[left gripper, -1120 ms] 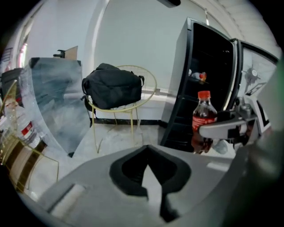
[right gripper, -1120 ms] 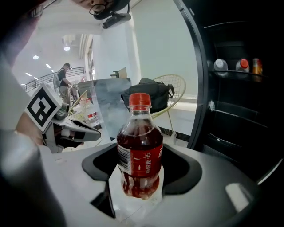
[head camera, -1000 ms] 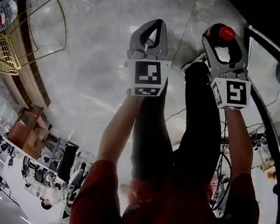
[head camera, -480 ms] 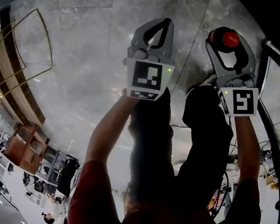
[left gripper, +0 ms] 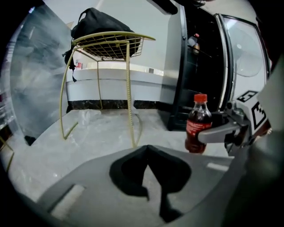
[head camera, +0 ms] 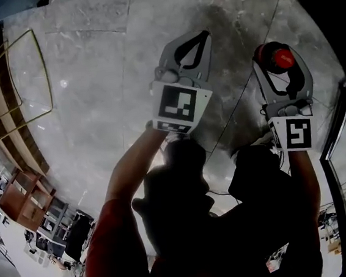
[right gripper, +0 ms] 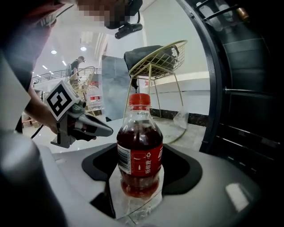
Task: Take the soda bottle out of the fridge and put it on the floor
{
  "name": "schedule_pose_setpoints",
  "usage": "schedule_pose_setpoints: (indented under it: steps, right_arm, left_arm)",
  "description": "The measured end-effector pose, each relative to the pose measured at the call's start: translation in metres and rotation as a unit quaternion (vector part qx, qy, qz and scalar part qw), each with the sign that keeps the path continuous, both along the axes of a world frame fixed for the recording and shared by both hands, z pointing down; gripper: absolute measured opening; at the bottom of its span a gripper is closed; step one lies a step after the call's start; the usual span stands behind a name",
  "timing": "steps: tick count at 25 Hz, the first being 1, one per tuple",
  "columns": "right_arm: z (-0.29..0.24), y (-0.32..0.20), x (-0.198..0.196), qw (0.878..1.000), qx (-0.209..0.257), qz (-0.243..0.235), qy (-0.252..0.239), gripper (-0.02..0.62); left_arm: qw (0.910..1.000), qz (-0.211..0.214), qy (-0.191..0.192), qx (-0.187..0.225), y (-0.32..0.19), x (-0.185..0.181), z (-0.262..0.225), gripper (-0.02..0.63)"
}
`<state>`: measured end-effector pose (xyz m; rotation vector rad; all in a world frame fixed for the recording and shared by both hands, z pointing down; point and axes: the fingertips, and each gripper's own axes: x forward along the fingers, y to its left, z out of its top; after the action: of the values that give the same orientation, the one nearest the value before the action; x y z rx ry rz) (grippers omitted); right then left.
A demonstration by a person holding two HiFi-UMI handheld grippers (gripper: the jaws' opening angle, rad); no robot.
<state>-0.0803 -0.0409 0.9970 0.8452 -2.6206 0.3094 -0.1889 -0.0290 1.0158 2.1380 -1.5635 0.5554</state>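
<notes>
Now both hands have sunk together toward the pale marble floor point(head camera: 91, 119), and the person's knees have folded under them, so the put-down looks close. At the far left the gold wire chair point(left gripper: 111, 42), with a black bag point(left gripper: 100, 22) on its seat, has slid toward the edge of the head view. Next comes the left gripper point(left gripper: 147, 150), its jaws pressed together on nothing and taking no part. Its marker cube point(head camera: 176, 107) shows only a black-and-white square pattern, no words. To its right the right gripper point(right gripper: 140, 181) is clamped at a middling width round the lower body of the soda bottle point(right gripper: 140, 146). The bottle stands upright, dark drink up to the shoulder, red cap point(right gripper: 140, 99) on. It is clear of the fridge point(left gripper: 202, 66), whose dark open interior stands behind and to the right, and it hangs low over the floor. Whether its base touches yet I cannot tell. I judge that only the last of the lowering and the release remain. The red label point(right gripper: 142, 162) carries a barcode strip, a white curved stroke and a recycling triangle. The white lettering beside them is too small to read, so no brand name can be made out.
</notes>
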Motion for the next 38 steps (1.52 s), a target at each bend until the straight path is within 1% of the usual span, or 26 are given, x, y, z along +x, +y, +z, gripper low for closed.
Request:
schedule_pose_setpoints:
  steps: [4,7,11,14,17,23,32,36,38]
  right_arm:
    - [0.026,-0.002,0.001,1.0,0.019,-0.017,0.005,0.299]
    - [0.036,-0.001,-0.001,1.0,0.019,-0.017,-0.001,0.299]
    - [0.041,-0.003,-0.006,1.0,0.023,-0.019,-0.006,0.299]
    - [0.045,0.004,-0.009,0.999,0.026,-0.024,0.003,0.299]
    - [0.049,0.013,-0.009,0.999,0.026,-0.028,0.007,0.299]
    - [0.059,0.017,-0.009,0.999,0.025,-0.021,0.011,0.299]
    - [0.076,-0.005,-0.022,1.0,0.023,-0.013,0.015,0.299]
    - [0.081,-0.022,-0.029,1.0,0.011,-0.001,0.015,0.299]
    - [0.082,-0.032,-0.034,1.0,0.013,0.001,0.016,0.301]
  left_arm:
    - [0.9996,-0.019,-0.005,0.019,-0.01,-0.007,0.018,0.0]
    - [0.9993,-0.031,0.001,0.023,-0.004,-0.009,0.029,0.0]
    - [0.9995,-0.026,-0.007,0.018,0.011,-0.004,0.04,0.0]
    - [0.9995,-0.028,0.0,0.016,0.02,-0.002,0.042,0.0]
    - [0.9995,-0.024,-0.003,0.019,0.024,-0.002,0.041,0.0]
    - [0.9995,-0.023,0.003,0.023,0.026,-0.001,0.041,0.0]
    - [0.9994,-0.021,0.006,0.026,0.028,0.0,0.041,0.0]
    - [0.9995,-0.021,0.01,0.023,0.027,-0.001,0.044,0.0]
    - [0.9995,-0.02,0.01,0.023,0.027,-0.002,0.044,0.0]
